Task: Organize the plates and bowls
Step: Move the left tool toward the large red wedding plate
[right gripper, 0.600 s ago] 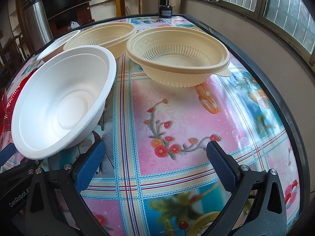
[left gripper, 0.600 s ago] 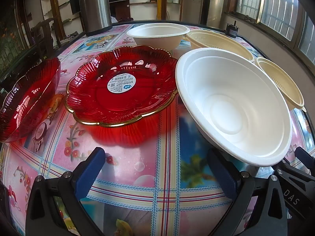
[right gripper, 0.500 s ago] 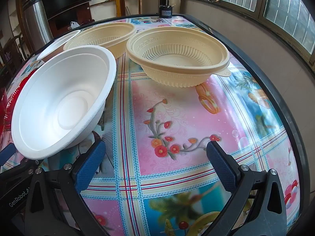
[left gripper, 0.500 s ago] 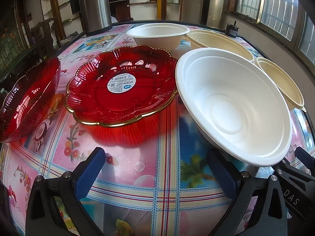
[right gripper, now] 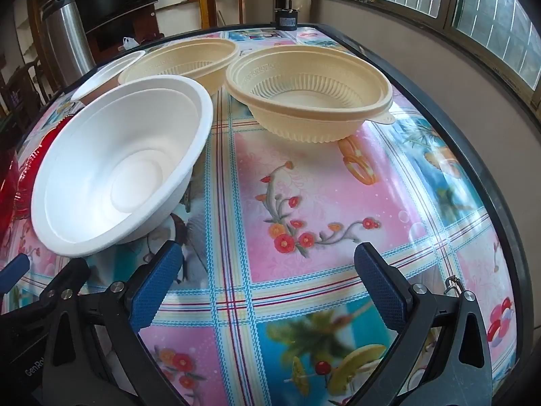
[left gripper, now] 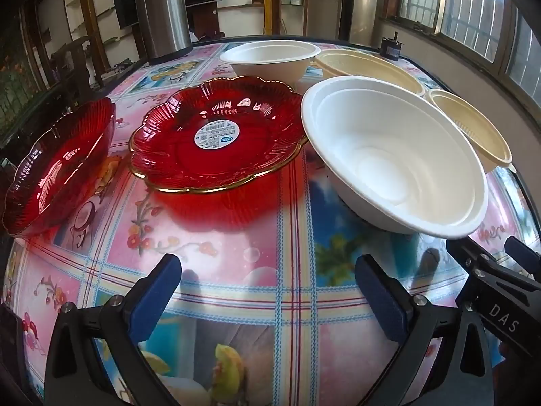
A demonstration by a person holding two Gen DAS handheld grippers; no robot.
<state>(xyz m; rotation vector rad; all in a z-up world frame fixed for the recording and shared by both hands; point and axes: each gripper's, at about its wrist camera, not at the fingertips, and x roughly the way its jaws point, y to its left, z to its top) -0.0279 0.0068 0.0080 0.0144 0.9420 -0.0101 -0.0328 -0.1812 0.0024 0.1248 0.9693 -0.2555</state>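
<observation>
A red scalloped plate (left gripper: 216,135) with a gold rim and a round sticker sits mid-table; a second red plate (left gripper: 57,165) lies at the left. A large white bowl (left gripper: 395,155) (right gripper: 118,165) stands to the right of the red plate. A smaller white bowl (left gripper: 270,59) stands behind. Two cream ribbed bowls (right gripper: 307,91) (right gripper: 182,62) stand at the right. My left gripper (left gripper: 267,291) is open and empty, low over the tablecloth. My right gripper (right gripper: 267,280) is open and empty, near the large white bowl's right side.
A steel thermos (left gripper: 162,10) stands at the table's far left corner. A small dark object (right gripper: 285,20) sits at the far edge. The table's black rim (right gripper: 473,155) curves along the right, next to the wall and windows.
</observation>
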